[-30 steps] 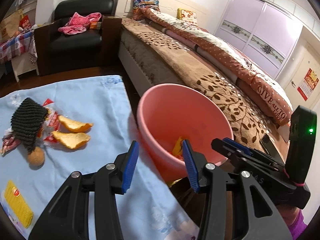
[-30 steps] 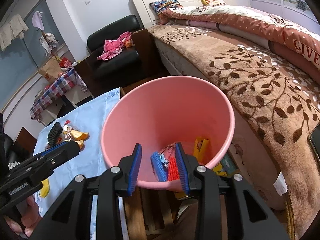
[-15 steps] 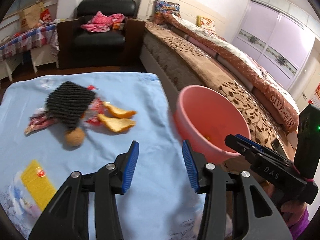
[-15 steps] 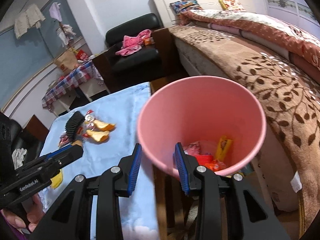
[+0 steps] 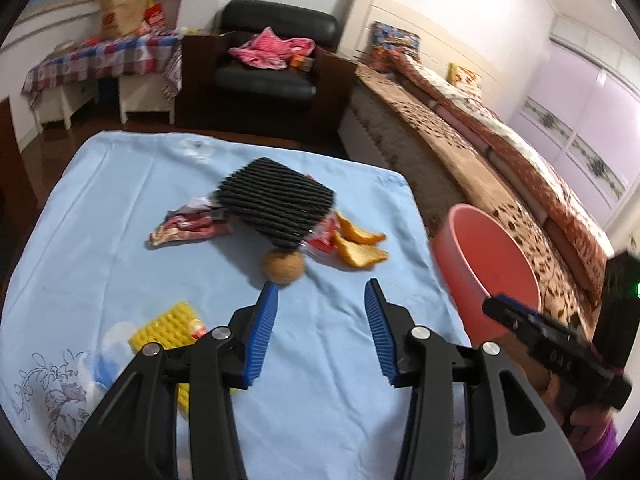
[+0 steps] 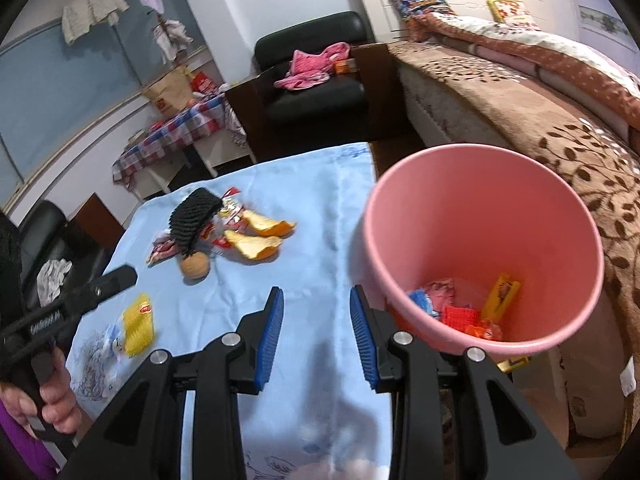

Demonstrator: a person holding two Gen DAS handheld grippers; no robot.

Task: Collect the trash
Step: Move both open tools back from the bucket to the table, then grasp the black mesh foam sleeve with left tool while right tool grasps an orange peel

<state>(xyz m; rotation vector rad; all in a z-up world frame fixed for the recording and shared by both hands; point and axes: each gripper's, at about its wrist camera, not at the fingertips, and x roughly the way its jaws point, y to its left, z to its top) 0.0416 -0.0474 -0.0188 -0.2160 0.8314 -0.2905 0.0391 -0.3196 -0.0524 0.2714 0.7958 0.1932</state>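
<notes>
Table: covered by a smooth light-blue cloth with a faint flower print at the near edge.
Trash: a black ribbed foam net, two curled orange peels, crinkled red-and-white wrappers and a round brown nut cluster toward the far edge; a yellow dimpled packet lies at the near left.
Bin: a smooth pink plastic bucket just off the table's right edge, with red, blue and yellow scraps at its bottom.
Left hand-held gripper: tilted down over the table, ribbed blue pads spread wide, nothing between them.
Right hand-held gripper: angled down at the table's right edge beside the bin, pads apart and empty.
Hand: curled around the left handle.
</notes>
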